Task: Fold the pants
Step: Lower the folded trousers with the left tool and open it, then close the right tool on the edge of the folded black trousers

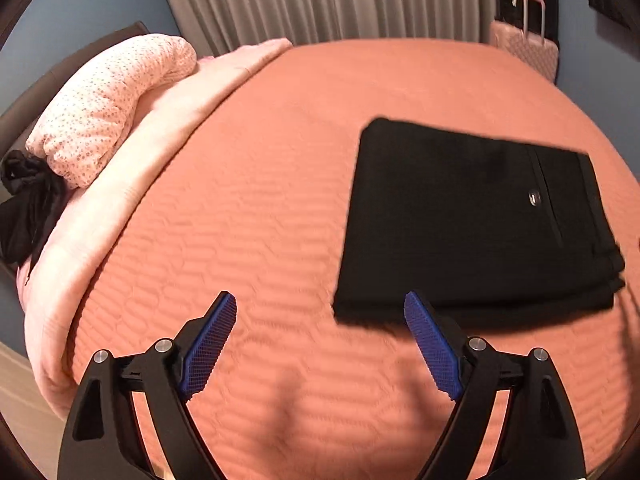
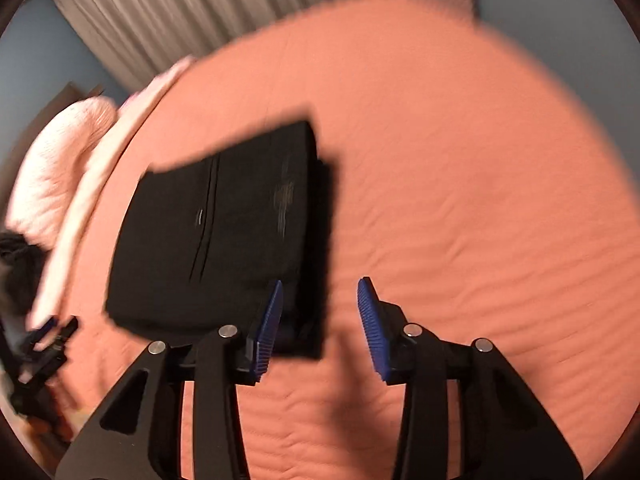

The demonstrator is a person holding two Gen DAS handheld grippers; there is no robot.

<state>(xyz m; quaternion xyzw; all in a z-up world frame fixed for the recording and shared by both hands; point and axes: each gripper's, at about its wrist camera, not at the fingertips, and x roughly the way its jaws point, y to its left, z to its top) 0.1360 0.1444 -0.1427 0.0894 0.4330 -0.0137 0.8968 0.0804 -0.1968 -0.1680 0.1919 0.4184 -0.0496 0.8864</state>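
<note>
Down at the near edge, the left gripper (image 1: 320, 300) hangs over bare salmon quilted bedspread (image 1: 248, 208), its blue-padded fingers (image 1: 208, 348) spread wide with nothing between them, the right pad just overlapping the near corner of the cloth in view, though whether it touches is hard to say. Just beyond sits the black pants (image 1: 472, 220), folded into a flat, stacked rectangle on the bed, a small pale logo on top. From the other side, blurred, the right gripper (image 2: 320, 284) hovers at the pants' (image 2: 224, 232) near corner, fingers partly apart and gripping nothing; the folded edge shows behind the left pad. Nothing lies between either gripper and the pants. Left of the pants, a pale pink blanket (image 1: 120, 208) runs along the bed, with a floral pillow (image 1: 112, 104) and a crumpled black garment (image 1: 28, 204) beside it. Farther back, ribbed grey curtains (image 1: 328, 0), and a pink suitcase (image 1: 528, 48) against the blue wall.
</note>
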